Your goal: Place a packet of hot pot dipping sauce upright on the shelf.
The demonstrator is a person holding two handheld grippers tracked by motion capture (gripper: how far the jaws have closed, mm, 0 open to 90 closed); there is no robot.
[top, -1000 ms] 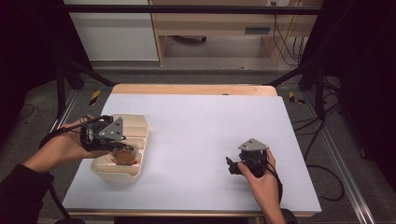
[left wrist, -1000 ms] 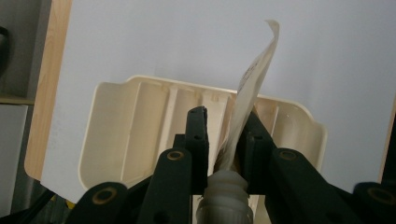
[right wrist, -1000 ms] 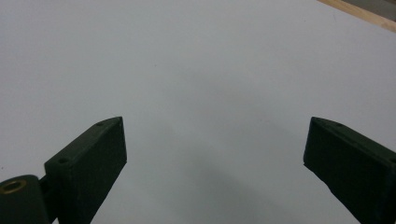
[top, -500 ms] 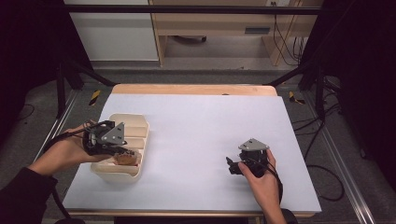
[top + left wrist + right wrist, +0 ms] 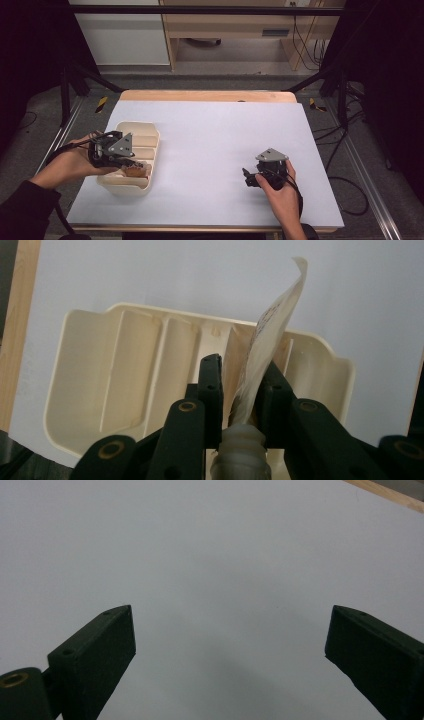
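My left gripper (image 5: 131, 167) hangs over the near end of a cream divided tray (image 5: 146, 136), held by a hand from the left. In the left gripper view it (image 5: 240, 371) is shut on a thin, flat cream packet (image 5: 272, 325) with faint print and a ribbed whitish neck (image 5: 241, 450). The packet stands up between the jaws above the tray (image 5: 100, 370). From above the packet looks brownish (image 5: 137, 170). My right gripper (image 5: 248, 178) rests low on the white table at the near right, jaws pointing left. In its own view it (image 5: 230, 630) is open, with bare table between the jaws.
The tray has several long compartments, and those that show are bare. The white table surface (image 5: 220, 130) spreads between the two hands. A wooden table edge (image 5: 205, 95) runs along the far side, with black frame legs and cables beyond it.
My left gripper has drifted a little toward the near end of the tray, still holding the packet. The right gripper has not moved.
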